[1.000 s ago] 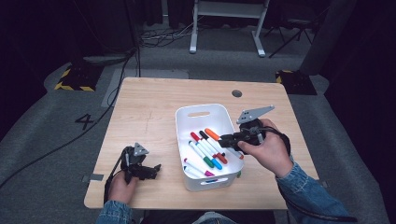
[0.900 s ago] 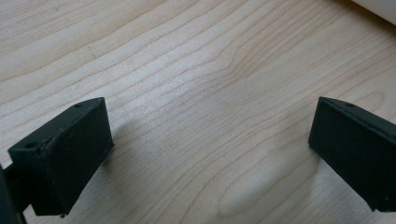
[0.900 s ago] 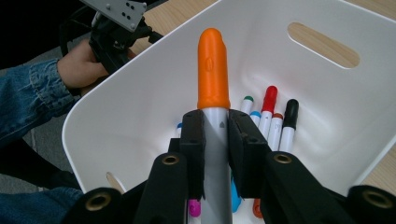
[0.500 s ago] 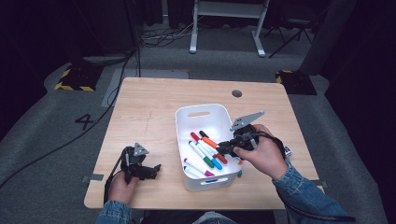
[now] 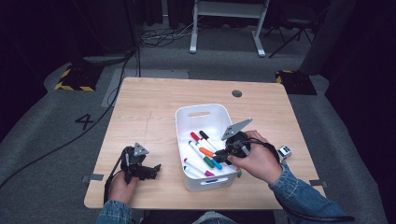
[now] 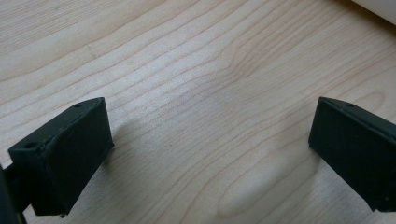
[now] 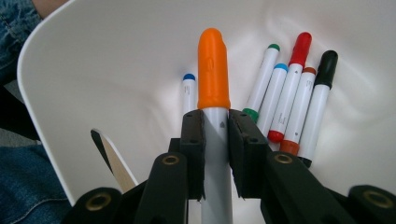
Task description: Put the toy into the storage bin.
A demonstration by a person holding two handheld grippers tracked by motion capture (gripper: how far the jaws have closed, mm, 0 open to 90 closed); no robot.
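A white plastic bin (image 5: 198, 108) stands on the wooden table (image 5: 149, 112) and holds several coloured markers (image 5: 201, 158). My right gripper (image 5: 223, 156) reaches low into the bin from its right side. It is shut on a white marker with an orange cap (image 7: 213, 70), which sticks out past the jaws of the right gripper (image 7: 215, 140). Other markers (image 7: 289, 102) lie side by side on the bin floor beyond it. My left gripper (image 5: 152, 170) rests on the table left of the bin. Its jaws stand wide apart over bare wood, as the left gripper (image 6: 210, 154) shows.
A small white and blue object (image 5: 284, 151) lies on the table right of the right hand. A green tip (image 5: 239, 174) shows beside the bin under that hand. A round cable hole (image 5: 236, 93) sits near the table's far edge.
The right hand has come down and leftward into the bin with the orange-capped marker in its jaws. The left hand and its gripper have stayed where they were.
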